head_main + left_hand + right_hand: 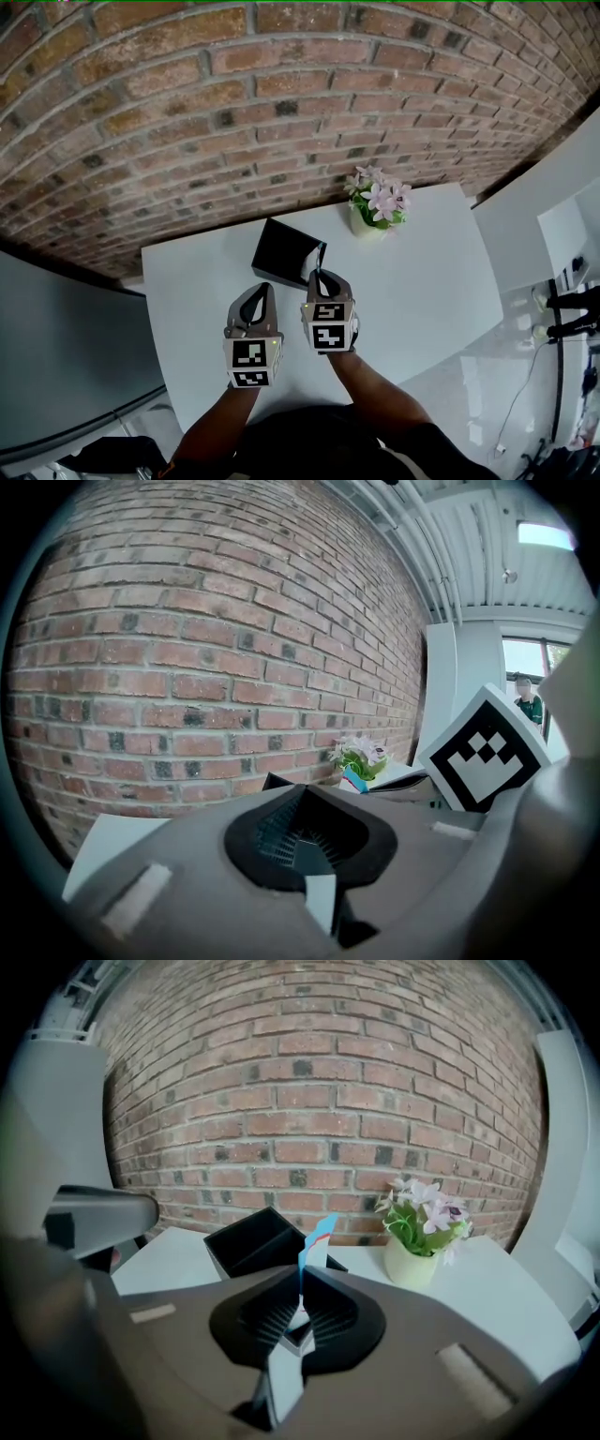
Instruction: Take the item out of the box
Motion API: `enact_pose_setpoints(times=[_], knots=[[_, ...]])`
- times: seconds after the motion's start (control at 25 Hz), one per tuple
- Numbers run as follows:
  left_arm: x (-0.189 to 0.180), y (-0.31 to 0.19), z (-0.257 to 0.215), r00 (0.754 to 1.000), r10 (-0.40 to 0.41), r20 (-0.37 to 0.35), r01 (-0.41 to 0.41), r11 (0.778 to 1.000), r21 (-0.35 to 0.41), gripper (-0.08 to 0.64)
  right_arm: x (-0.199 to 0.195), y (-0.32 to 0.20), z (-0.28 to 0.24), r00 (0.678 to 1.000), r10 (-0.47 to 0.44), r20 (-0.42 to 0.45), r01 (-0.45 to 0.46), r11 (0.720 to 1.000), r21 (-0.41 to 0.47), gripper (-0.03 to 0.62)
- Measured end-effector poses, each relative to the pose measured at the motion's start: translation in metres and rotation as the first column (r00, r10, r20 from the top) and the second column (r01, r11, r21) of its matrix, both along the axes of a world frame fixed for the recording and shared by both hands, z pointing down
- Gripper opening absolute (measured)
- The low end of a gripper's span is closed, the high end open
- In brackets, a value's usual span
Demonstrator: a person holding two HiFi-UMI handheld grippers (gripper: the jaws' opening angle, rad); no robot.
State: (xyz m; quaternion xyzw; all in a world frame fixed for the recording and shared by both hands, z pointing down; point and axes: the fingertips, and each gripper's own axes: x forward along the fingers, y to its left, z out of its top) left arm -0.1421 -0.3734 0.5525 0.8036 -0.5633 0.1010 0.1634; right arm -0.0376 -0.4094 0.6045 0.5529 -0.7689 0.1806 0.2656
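brick wall (281, 94) fills most of my head view, no writing on it. below it is the white counter (422, 281), cut off at the near edge by the person's arms. the black box (281, 251) sits open on the counter towards the wall. from the right gripper view i see a divider inside it, but the compartments are too dark to read. just to its right, apart from it, stands a pale pot of pink flowers (375, 211), with no label i can see.

right gripper (322, 274) is clamped on the item (314, 1241), a thin flat white piece with a blue edge and a touch of red. it stands on edge between the pads, sticking out past the tips by the box's near right corner. i can't tell whether its far end is clear of the box. any print on it is too small to read.

left gripper (268, 286) hangs beside the right one, jaws together and nothing between them.

the marker cubes carry only black and white squares, no text. cables at the right edge of the head view are cut off.
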Motion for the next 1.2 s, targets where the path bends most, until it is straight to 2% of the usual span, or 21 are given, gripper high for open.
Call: enact_pose_setpoints(times=[0.32, 0.6, 0.96, 1.2], knots=[[0.006, 0.019, -0.013, 1.000, 0.028, -0.007, -0.028, 0.999, 0.019, 0.005, 0.009, 0.024, -0.048, 1.000, 0.019, 0.022, -0.020, 0.996, 0.091, 0.011], [0.016, 0.050, -0.024, 0.996, 0.090, -0.009, -0.089, 0.995, 0.044, 0.005, 0.016, 0.070, -0.083, 0.999, 0.014, 0.034, -0.020, 0.987, 0.157, 0.009], [0.030, 0.094, -0.047, 0.983, 0.183, -0.013, -0.181, 0.979, 0.089, 0.005, 0.016, 0.135, -0.101, 0.997, 0.045, 0.061, -0.056, 0.981, 0.188, 0.009], [0.032, 0.123, -0.054, 0.982, 0.185, -0.023, -0.182, 0.978, 0.104, 0.005, 0.017, 0.167, -0.111, 0.996, 0.026, 0.082, -0.043, 0.976, 0.211, 0.009]])
